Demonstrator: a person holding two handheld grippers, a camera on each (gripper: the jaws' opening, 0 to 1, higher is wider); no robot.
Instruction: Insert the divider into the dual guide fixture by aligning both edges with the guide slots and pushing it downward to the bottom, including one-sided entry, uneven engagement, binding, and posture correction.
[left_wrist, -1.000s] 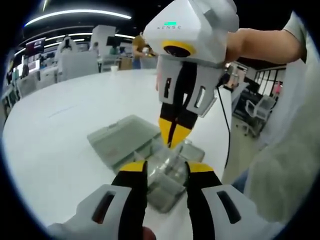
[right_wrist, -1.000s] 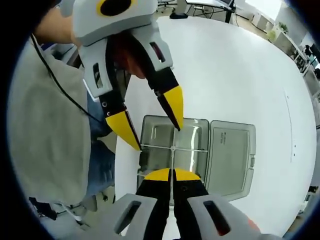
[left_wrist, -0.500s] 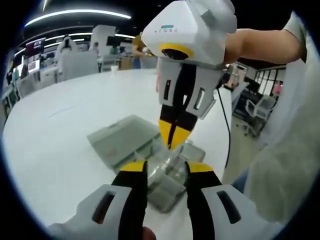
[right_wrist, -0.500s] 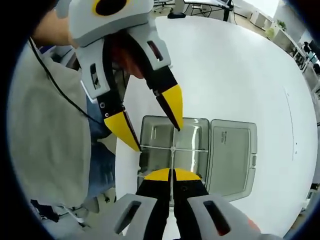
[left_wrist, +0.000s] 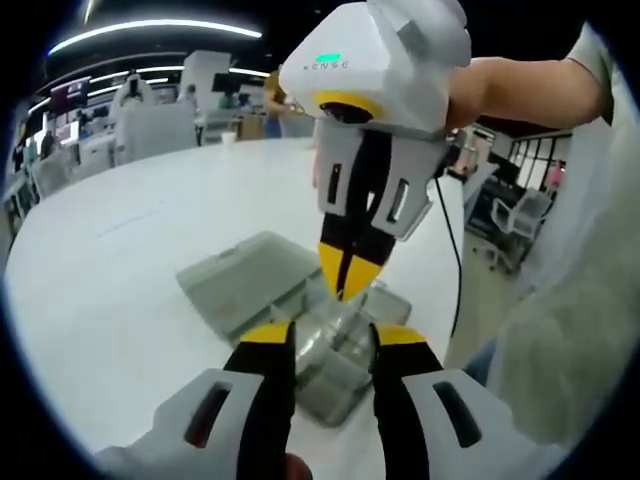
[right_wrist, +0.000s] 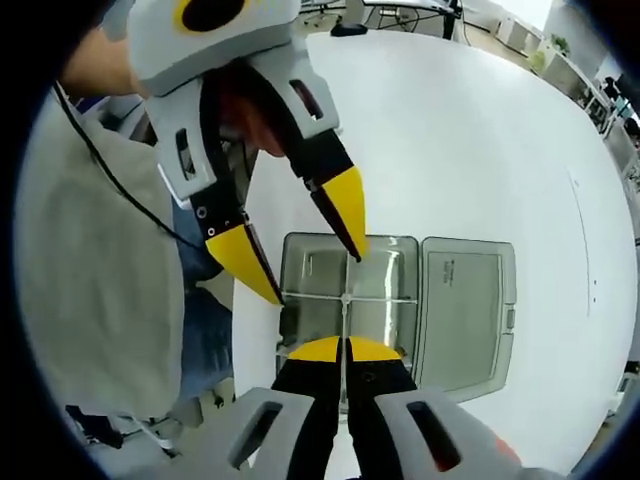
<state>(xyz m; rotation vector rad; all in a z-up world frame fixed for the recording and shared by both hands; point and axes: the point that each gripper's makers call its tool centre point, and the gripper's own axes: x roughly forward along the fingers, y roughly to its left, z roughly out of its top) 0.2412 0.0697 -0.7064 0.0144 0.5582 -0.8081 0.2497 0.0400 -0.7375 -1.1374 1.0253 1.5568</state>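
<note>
Little has changed over the last second: right gripper (right_wrist: 343, 345) stays pinched on the thin divider (right_wrist: 343, 312), standing in the open grey box (right_wrist: 395, 262) on the table (right_wrist: 480, 150). Left gripper (right_wrist: 300, 240) remains spread, bracing the box wall. Insertion looks stalled, likely binding.

My white desk (left_wrist: 150, 230) spreads wide and round-edged. Beyond it, at the upper left of my left gripper view, a curved ceiling light strip (left_wrist: 150, 28) glows over white office furniture (left_wrist: 150, 125). At the right stand an office chair (left_wrist: 510, 225) and dark-framed windows (left_wrist: 540, 160).
</note>
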